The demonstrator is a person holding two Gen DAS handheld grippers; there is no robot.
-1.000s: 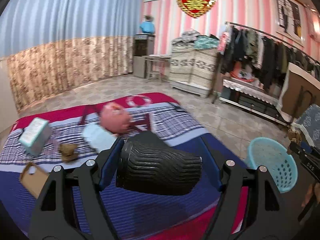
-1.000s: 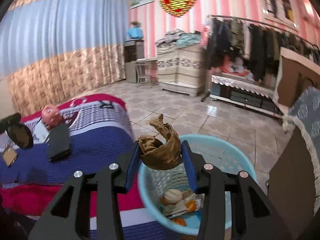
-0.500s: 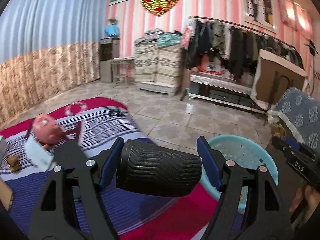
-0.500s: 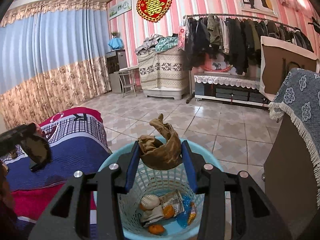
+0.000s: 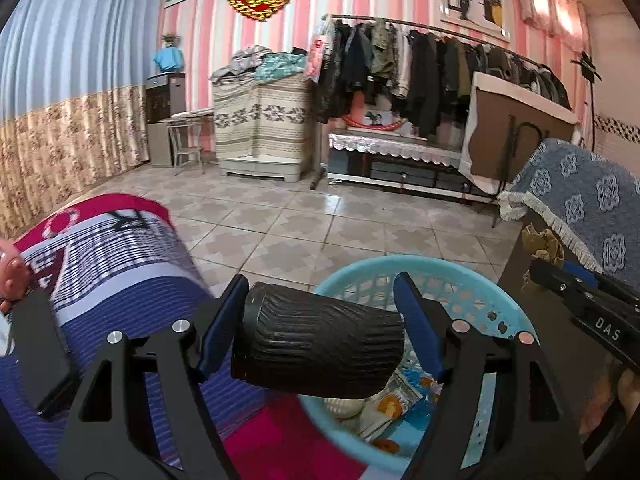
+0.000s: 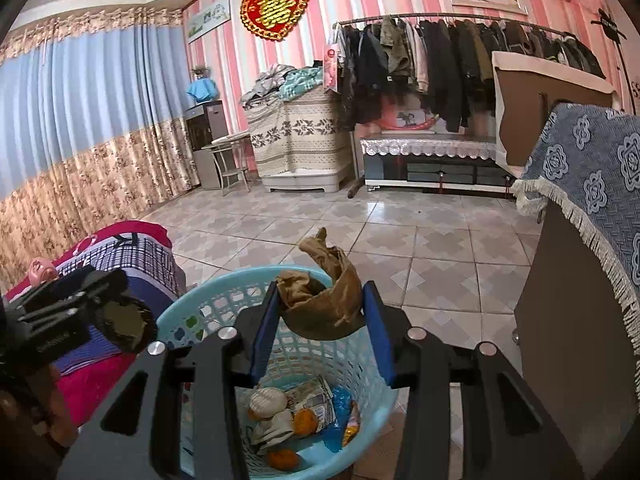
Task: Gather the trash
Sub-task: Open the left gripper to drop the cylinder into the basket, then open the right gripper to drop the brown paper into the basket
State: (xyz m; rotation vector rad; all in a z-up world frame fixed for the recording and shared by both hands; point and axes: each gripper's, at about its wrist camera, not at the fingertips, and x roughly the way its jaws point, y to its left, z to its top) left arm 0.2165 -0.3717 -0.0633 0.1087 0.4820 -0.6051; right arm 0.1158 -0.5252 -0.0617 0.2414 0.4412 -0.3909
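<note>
My left gripper [image 5: 320, 332] is shut on a black ribbed cup [image 5: 316, 350] lying sideways, held over the near rim of the light-blue basket [image 5: 460, 280]. My right gripper [image 6: 320, 328] is shut on a crumpled brown wrapper [image 6: 324, 300] and holds it above the same basket [image 6: 188, 320]. The basket holds several pieces of trash [image 6: 296, 420]. The right gripper with its wrapper also shows at the right of the left wrist view [image 5: 552, 264]; the left gripper and cup show at the left of the right wrist view [image 6: 80, 312].
A bed with a striped red and blue blanket [image 5: 100, 272] lies left of the basket, with a black flat object [image 5: 36, 352] on it. A dark cabinet draped in blue cloth [image 6: 592, 184] stands to the right. Tiled floor [image 5: 320, 224] stretches ahead to a clothes rack [image 5: 432, 64].
Both grippers swung right from the bed toward the basket. The cup now hangs over the basket's rim, and the wrapper is lower and more squarely over the basket.
</note>
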